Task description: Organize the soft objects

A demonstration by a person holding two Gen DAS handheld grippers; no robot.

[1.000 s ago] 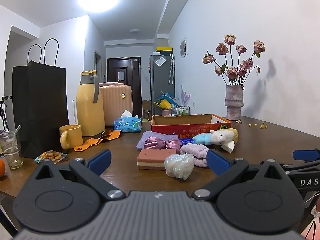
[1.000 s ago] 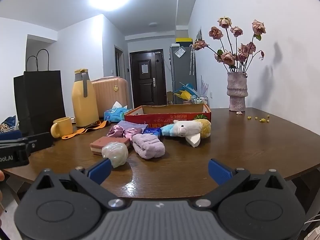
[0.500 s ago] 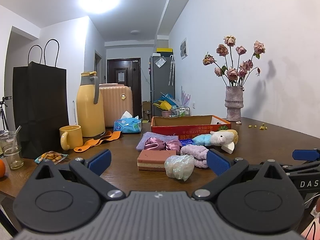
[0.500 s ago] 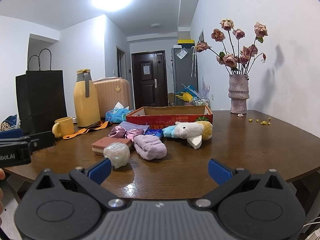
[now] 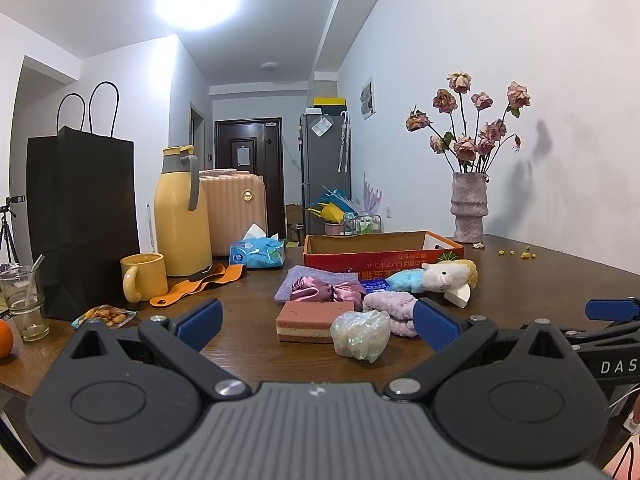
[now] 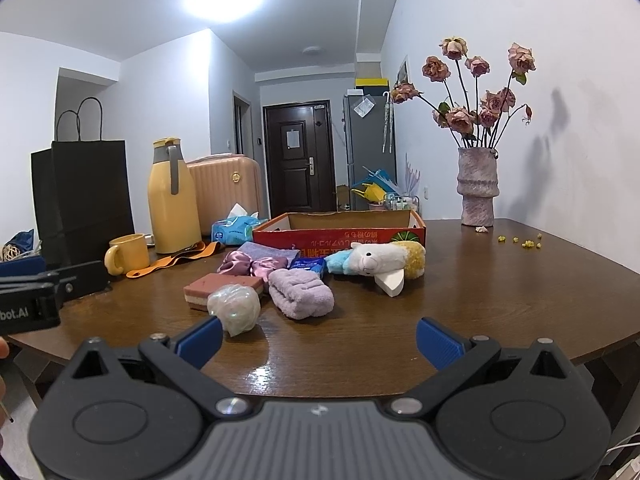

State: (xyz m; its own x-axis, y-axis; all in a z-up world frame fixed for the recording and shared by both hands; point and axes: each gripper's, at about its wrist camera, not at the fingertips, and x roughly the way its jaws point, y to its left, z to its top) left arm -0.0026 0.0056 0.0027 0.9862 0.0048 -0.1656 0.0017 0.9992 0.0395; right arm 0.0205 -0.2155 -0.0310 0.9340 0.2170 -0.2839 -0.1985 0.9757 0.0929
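Left wrist view. The left gripper [image 5: 316, 318] stood wide open and empty, level with the table [image 5: 540, 280] edge. The soft items lay clustered at 12 o'clock, well ahead of the fingers: a sponge [image 5: 314, 316], touching it a crinkled ball [image 5: 360, 334], behind these a towel roll [image 5: 394, 312], a satin scrunchie [image 5: 326, 290], a cloth [image 5: 316, 276] and a plush toy [image 5: 440, 276]. The red box [image 5: 380, 250] sat open just behind them. At 3 o'clock the right tool's arm showed the letters "DAS", cut off by the frame. Printing on the box front was not legible.

Right wrist view. The right gripper [image 6: 318, 338] was likewise spread open and held nothing. The ball [image 6: 234, 308] lay at 11 o'clock, nearest the left finger; the roll [image 6: 300, 294] at 12; the toy [image 6: 374, 260] beyond it. At 9 o'clock the left tool read "bot.AI", partly cropped.

Risks, as judged. The items touch one another, so a careless grasp could drag a neighbour along. The ball looks slippery and may squirt out under pressure. The mug [image 6: 124, 254], flask [image 6: 172, 200] and vase [image 6: 478, 188] stand well apart from the pile, but a wide swing toward the box could reach them.
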